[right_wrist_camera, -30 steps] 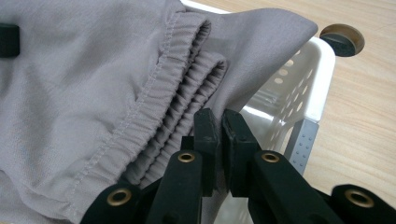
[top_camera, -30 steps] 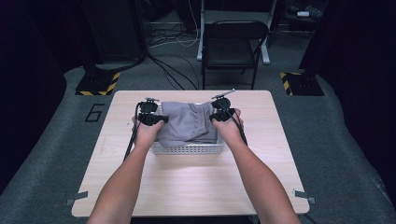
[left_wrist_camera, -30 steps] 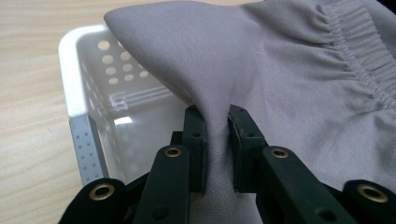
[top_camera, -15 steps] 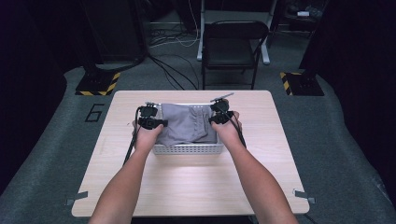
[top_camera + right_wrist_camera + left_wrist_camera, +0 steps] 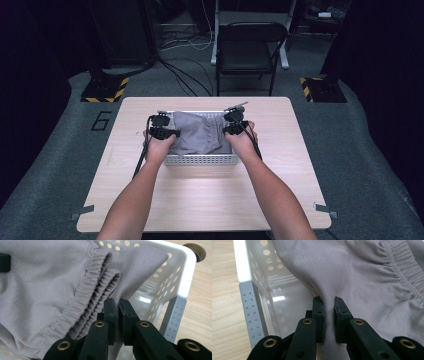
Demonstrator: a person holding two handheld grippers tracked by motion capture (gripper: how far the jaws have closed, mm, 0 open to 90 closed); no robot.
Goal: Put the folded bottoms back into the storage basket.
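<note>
High view: since a second ago both hands have slid a little toward the table's far side, and the grey garment [image 5: 199, 134] now sits lower in the white perforated basket [image 5: 200, 160]. The left gripper [image 5: 161, 126] and right gripper [image 5: 234, 121] stand at the basket's two ends; bare table [image 5: 210, 195] lies open all round.

Left gripper view: the left gripper's [image 5: 328, 305] jaws are clenched on a fold of the garment [image 5: 352, 272], just inside the basket's wall [image 5: 243, 265].

Right gripper view: the right gripper [image 5: 118, 305] pinches cloth beside the elastic waistband [image 5: 95, 282] (basket's corner [image 5: 183, 270] close by)
</note>
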